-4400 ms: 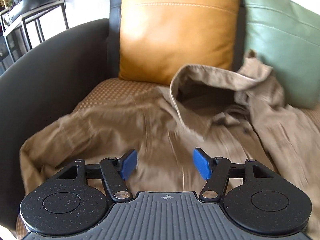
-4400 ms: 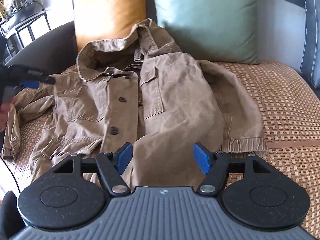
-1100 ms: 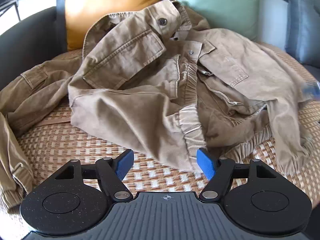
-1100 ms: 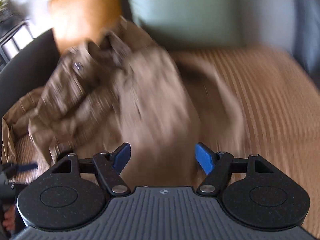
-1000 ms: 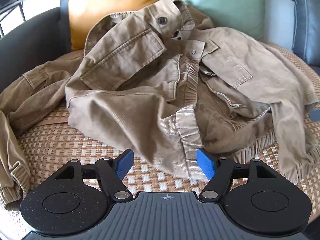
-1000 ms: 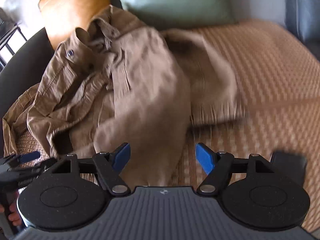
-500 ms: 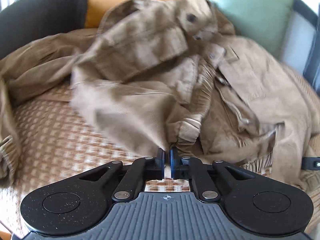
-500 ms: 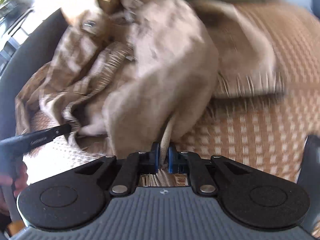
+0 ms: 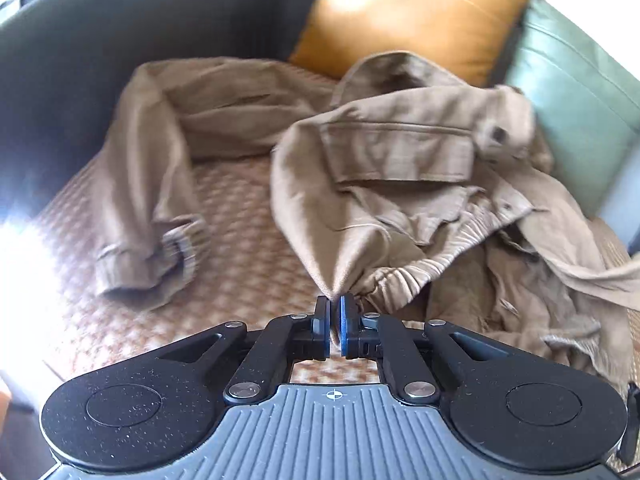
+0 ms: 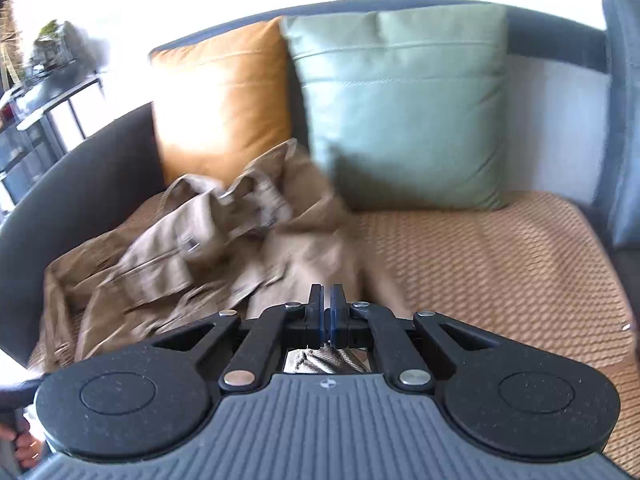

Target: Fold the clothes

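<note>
My left gripper [image 9: 335, 322] has its jaws pressed together on a pinch of the tan jacket [image 9: 392, 168], right at the ribbed hem where the cloth gathers to a point in front of my blue pads. From that pinch the fabric fans up and away from me, with a flapped chest pocket [image 9: 400, 152] facing up and the collar beyond it, near the orange cushion [image 9: 408, 12]. One sleeve [image 9: 148, 184] trails off to my left across the woven seat [image 9: 248, 248], its cuff lying apart from the jaws.

My right gripper [image 10: 327, 312] is likewise clamped on the jacket [image 10: 224, 240]: a ribbed band of it shows bunched just behind the closed jaws, close to the camera. Seen from this side, the rest of the garment lies ahead and to the left in a rumpled heap, blurred, reaching back to where the orange cushion [image 10: 224, 108] meets the green cushion [image 10: 404, 100]. The woven seat [image 10: 492, 264] to the right of the jaws is bare. A hand [image 10: 18, 440] shows at the lower left edge.
</note>
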`<action>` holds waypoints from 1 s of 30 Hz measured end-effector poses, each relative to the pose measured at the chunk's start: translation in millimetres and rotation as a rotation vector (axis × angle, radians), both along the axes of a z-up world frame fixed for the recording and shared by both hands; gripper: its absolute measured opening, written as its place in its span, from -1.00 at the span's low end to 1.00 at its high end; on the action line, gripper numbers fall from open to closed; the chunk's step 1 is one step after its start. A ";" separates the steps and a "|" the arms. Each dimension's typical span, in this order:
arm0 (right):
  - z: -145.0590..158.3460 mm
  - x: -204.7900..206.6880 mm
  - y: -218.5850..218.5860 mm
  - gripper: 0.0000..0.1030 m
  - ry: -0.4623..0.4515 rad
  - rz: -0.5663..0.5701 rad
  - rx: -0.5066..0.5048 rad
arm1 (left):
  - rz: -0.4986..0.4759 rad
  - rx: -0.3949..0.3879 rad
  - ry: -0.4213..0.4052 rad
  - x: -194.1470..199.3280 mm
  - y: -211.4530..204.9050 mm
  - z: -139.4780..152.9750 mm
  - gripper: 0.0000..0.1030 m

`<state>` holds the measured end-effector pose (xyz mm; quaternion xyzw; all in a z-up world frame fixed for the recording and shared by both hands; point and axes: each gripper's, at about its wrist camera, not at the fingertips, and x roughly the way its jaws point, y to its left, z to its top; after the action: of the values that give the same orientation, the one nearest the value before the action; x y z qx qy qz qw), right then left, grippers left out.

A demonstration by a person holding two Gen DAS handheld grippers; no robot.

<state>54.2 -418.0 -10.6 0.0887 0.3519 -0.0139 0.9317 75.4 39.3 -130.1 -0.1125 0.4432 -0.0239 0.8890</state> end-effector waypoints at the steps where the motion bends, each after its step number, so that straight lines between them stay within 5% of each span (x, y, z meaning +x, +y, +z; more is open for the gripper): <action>1: 1.9 5.2 -5.7 -0.95 -0.003 -0.019 -0.013 | 0.011 0.003 0.007 0.6 3.9 -1.3 -1.00; 6: -14.3 41.6 -35.5 -0.96 0.051 -0.107 -0.009 | -0.009 0.052 0.046 5.3 2.1 -18.2 -1.00; 10: -74.0 55.8 -31.6 -0.94 0.313 -0.021 0.002 | -0.039 0.081 0.055 5.6 1.8 -22.9 -0.91; 13: -118.4 49.3 -16.4 -0.87 0.468 0.028 -0.034 | -0.056 0.081 0.051 6.5 6.3 -17.2 -0.67; 17: -107.9 30.2 5.0 -0.18 0.384 0.078 -0.087 | -0.080 0.110 -0.005 -5.9 13.7 -1.4 -0.17; 19: -92.3 20.7 22.0 0.28 0.314 0.156 -0.107 | -0.110 0.131 -0.042 -8.7 10.5 5.9 -0.14; 20: -88.5 16.0 34.8 0.34 0.294 0.207 -0.131 | -0.130 0.138 -0.058 -9.2 8.0 9.0 -0.11; 26: -115.8 23.9 108.5 0.37 0.312 0.439 -0.333 | -0.258 0.228 -0.127 -1.5 -28.1 12.6 0.08; 30: -141.9 31.3 122.6 0.20 0.384 0.457 -0.417 | -0.311 0.272 -0.109 12.6 -50.7 -1.3 0.17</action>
<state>85.5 -295.5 -152.5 -0.1884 0.5210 0.1067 0.8257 88.0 -11.4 -131.3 0.0798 0.4055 -0.1070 0.9043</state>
